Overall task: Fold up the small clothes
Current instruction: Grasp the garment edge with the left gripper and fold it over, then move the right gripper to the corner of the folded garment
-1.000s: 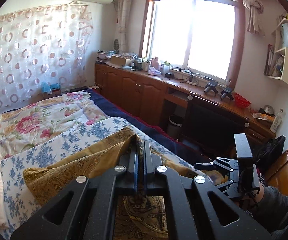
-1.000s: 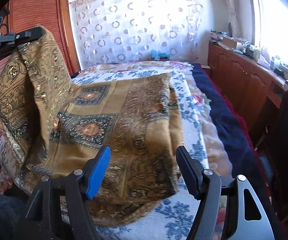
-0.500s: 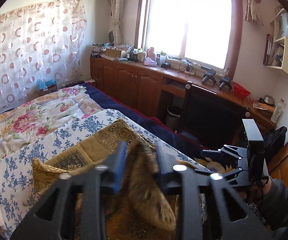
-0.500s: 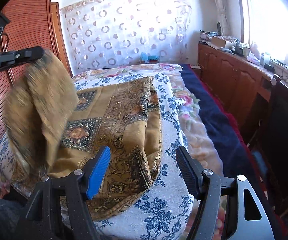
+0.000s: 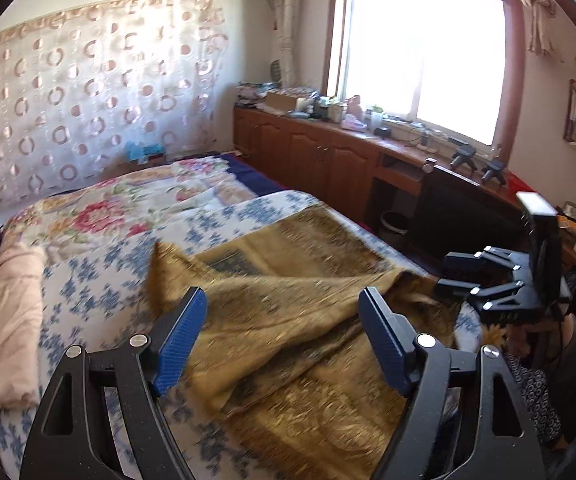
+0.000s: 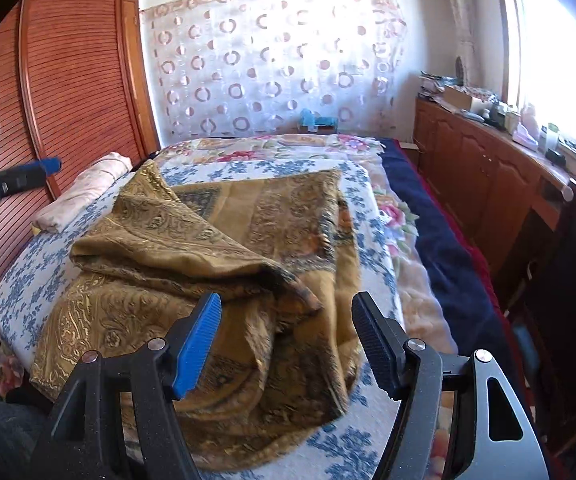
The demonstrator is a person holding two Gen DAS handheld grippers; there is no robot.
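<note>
left fingers (image 5: 282, 336) just spread, empty | right fingers (image 6: 286, 338) spread | gold cloth (image 6: 216, 248) lower folds blurred, maybe bunched

Below my fingers lies a gold-brown woven cloth (image 6: 192, 248), matt with a faint metallic sheen in its paisley threads. Under it is a soft cotton-looking blue-flowered sheet (image 6: 32, 264). My left gripper (image 5: 282, 336) has matt black plastic arms, ribbed blue pads (image 5: 180, 340) and shiny metal screws. Far left of my right gripper (image 6: 286, 338) stands a glossy slatted wooden wardrobe (image 6: 72, 80).
</note>
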